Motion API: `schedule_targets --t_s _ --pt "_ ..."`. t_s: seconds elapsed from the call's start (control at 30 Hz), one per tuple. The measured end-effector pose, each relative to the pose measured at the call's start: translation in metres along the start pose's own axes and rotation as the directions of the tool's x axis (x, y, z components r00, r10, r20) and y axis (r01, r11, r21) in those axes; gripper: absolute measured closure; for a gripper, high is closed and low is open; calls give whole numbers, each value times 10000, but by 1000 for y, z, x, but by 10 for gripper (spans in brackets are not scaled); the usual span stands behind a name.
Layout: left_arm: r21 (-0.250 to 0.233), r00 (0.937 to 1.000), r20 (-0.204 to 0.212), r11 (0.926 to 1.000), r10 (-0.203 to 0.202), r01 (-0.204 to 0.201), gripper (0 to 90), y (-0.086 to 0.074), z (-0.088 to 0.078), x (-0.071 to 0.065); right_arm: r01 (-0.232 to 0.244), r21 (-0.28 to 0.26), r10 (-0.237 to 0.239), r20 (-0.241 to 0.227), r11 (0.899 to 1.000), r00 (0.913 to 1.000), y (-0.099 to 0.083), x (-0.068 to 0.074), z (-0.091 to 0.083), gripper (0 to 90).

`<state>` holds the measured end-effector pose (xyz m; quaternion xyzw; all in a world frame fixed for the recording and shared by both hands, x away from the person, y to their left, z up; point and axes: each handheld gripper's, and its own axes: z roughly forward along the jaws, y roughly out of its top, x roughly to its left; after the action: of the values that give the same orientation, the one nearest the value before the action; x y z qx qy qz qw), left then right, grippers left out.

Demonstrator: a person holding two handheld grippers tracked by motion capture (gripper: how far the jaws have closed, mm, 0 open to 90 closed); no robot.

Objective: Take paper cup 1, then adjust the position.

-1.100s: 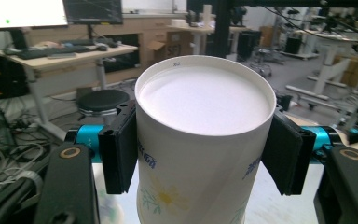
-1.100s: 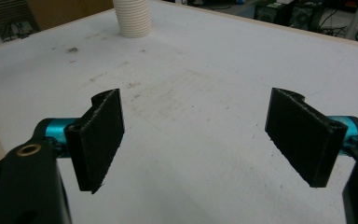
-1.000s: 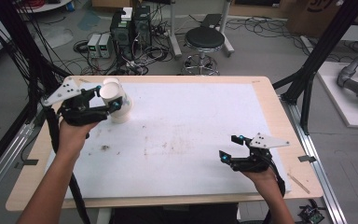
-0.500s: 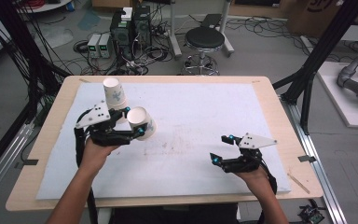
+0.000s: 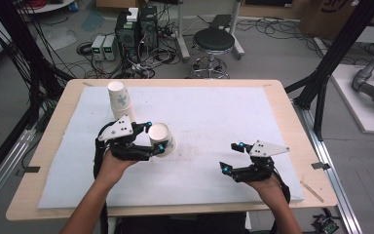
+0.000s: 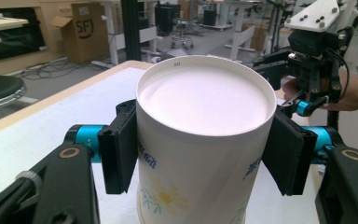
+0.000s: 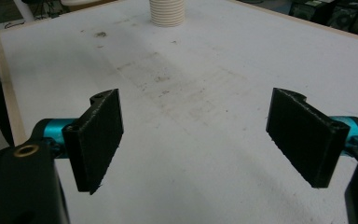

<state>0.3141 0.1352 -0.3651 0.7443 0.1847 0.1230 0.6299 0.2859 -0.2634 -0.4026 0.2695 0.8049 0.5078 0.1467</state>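
Paper cup (image 6: 200, 140), bottom up, is being gripped by its sides between the left gripper (image 5: 155, 139) jaws for setting down apart from the cup stack (image 5: 121, 101); the right gripper (image 5: 231, 157) jaws are being held spread, nothing between them.

- The paper cup (image 6: 200, 140) in the left gripper (image 5: 152, 139) is white, printed with a yellow-centred daisy, green stems and small blue lettering.
- The stack of cups (image 5: 119, 100) is white too, with a faint blue-green print.
- Both the left gripper and the right gripper (image 5: 233, 157) are black, with 2 turquoise fittings at the jaws and a pale grey plate on top.
- The mat (image 5: 224, 112) is white, smudged with grey-brown marks near its middle.
- The table (image 5: 58, 122) edge is light wood.
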Motion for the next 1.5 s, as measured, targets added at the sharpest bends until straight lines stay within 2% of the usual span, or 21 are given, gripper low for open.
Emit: schedule_targets --t_s 0.1,0.77,0.83,1.2,1.5 --pt "131 9998 205 9999 -84 81 345 -4 7 -3 -49 -110 50 50 9999 10000 1 -1 -4 191" --pt "171 9982 569 9996 -213 203 339 -5 11 -5 265 65 -261 -484 9996 9985 8 8 8 191" --pt "200 9980 598 9996 -218 207 339 -5 11 -6 343 223 -327 -691 9992 9971 12 7 12 194" --pt "156 9955 845 9990 -428 417 339 -6 10 -8 632 190 -598 -1429 9978 9879 29 9 28 194" --pt "351 9899 1379 9990 -337 291 340 -7 20 -16 892 0 -875 -1957 9960 9767 34 15 42 195"
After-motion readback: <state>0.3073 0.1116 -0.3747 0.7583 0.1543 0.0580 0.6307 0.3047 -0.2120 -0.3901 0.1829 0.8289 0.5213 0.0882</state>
